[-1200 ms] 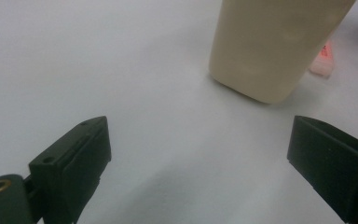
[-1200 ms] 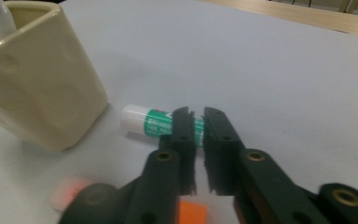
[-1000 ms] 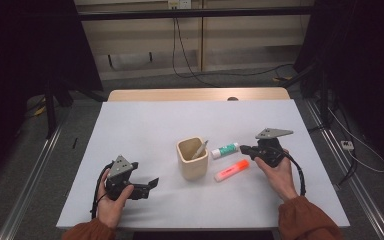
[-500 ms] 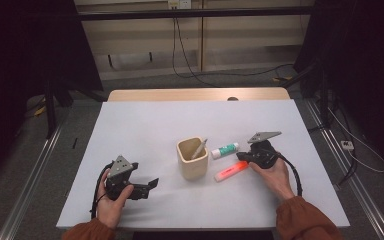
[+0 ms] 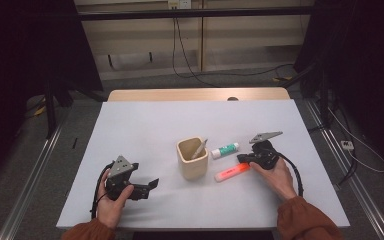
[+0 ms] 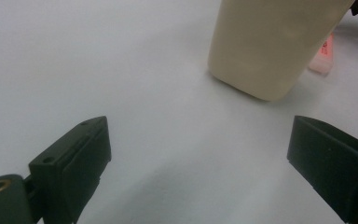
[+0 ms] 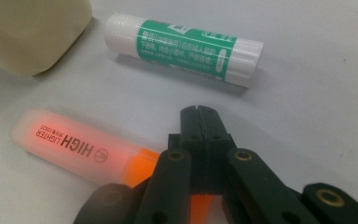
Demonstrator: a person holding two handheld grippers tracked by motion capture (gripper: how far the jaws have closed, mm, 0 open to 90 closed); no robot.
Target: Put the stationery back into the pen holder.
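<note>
- Your right gripper (image 7: 200, 116) has its jaws pressed fully together, and the orange highlighter (image 7: 74, 144) passes under them rather than between them; nothing is caught, so it looks like you are lining up on the pen's end, not carrying it
- That highlighter (image 5: 231, 172) lies flat on the white table (image 5: 145, 125), just right of the beige cup (image 5: 192, 159) and slanted toward your right hand (image 5: 275, 175), an angle that suits a pickup at its near end
- The green-labelled glue stick (image 7: 184, 49) lies just beyond the highlighter, apart from it and beside the cup; keep the jaw tips off it when you open up
- A pen-like item (image 5: 199, 148) already stands tilted in the cup, so I judge the loose items are meant to go in there, highlighter next
- Your left gripper (image 5: 147, 186) rests low on the table with its jaws spread wide and empty, aimed at the cup (image 6: 275, 42), probably parked there to steady the cup if it needs bracing
- To take the highlighter you will first have to part the right jaws and straddle its barrel
</note>
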